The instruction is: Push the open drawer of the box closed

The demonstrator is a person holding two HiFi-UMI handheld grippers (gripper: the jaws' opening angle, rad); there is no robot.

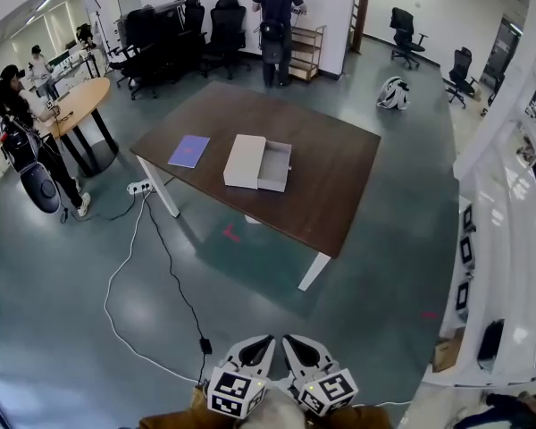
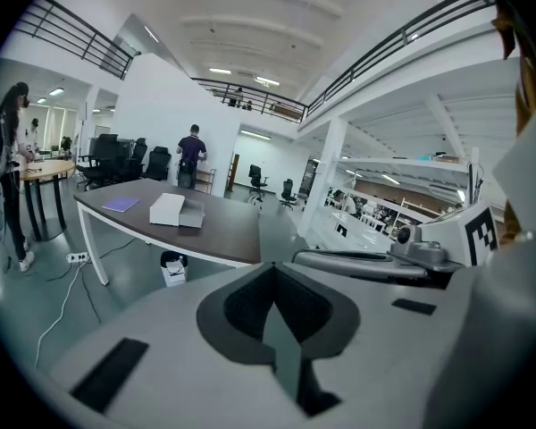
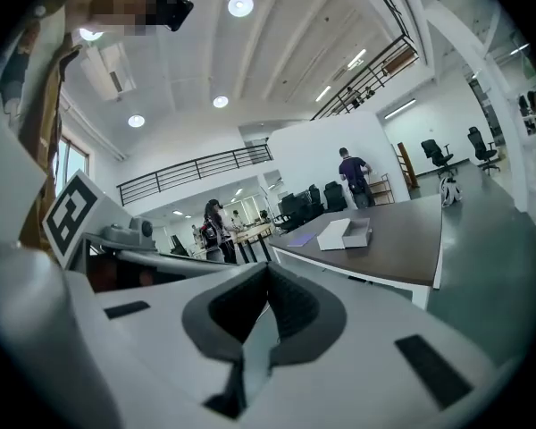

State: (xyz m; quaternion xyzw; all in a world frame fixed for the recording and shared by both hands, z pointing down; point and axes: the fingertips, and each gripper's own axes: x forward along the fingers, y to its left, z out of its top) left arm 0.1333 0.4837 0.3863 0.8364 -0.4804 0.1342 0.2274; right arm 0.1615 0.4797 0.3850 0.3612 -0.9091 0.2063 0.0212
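On the dark brown table (image 1: 330,177), well ahead: flat white box (image 1: 244,161), grey drawer (image 1: 275,166) pulled out. Low by the body, left gripper (image 1: 263,340) and right gripper (image 1: 291,340), jaws pressed together, empty, likely awaiting approach.

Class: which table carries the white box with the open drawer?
The dark rectangular table in the middle; the box lies on it beside a purple notebook. The round table is light wood.

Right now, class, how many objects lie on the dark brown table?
2: a purple notebook on the table, left of a white box whose drawer is pulled open. None seems hidden.
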